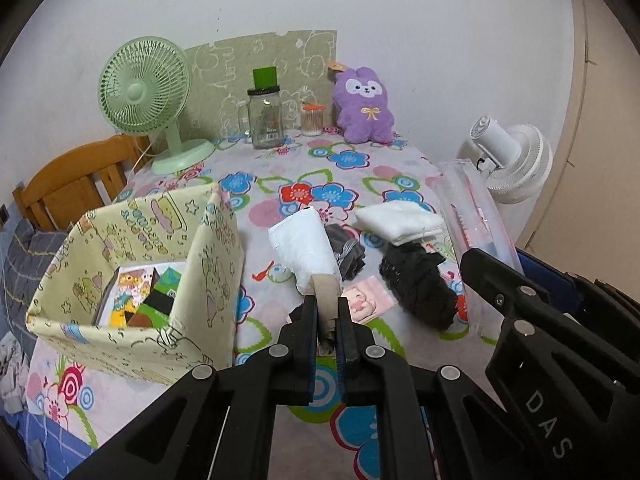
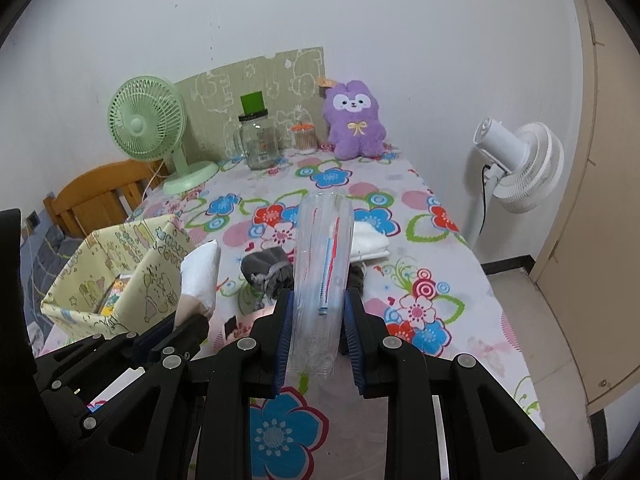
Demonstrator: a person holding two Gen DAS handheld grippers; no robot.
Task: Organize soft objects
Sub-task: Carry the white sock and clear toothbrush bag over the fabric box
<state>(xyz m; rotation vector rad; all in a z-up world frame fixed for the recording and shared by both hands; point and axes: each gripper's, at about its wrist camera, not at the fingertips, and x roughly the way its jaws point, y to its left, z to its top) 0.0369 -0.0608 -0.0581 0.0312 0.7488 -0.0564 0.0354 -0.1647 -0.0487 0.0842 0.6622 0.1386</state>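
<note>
My left gripper [image 1: 328, 308] is shut on the cardboard core of a white paper roll [image 1: 304, 248], held up over the flowered table just right of the yellow fabric storage box [image 1: 216, 248]. The roll also shows in the right wrist view [image 2: 202, 272]. My right gripper [image 2: 318, 308] is shut on a clear plastic bottle [image 2: 324, 248] with a red-and-blue toothbrush inside, held above the table; it also shows in the left wrist view [image 1: 476, 216]. On the table lie a grey drawstring pouch [image 1: 346, 250], a black cloth bundle [image 1: 418, 284], a folded white cloth [image 1: 400, 220] and a pink card [image 1: 366, 298].
At the back stand a green desk fan [image 1: 146, 92], a glass jar [image 1: 264, 118], a cotton-swab tub [image 1: 312, 118] and a purple plush toy [image 1: 362, 106]. The box [image 2: 132, 264] holds picture books [image 1: 140, 296]. A white floor fan [image 2: 516, 164] stands right of the table; a wooden chair [image 1: 76, 184] left.
</note>
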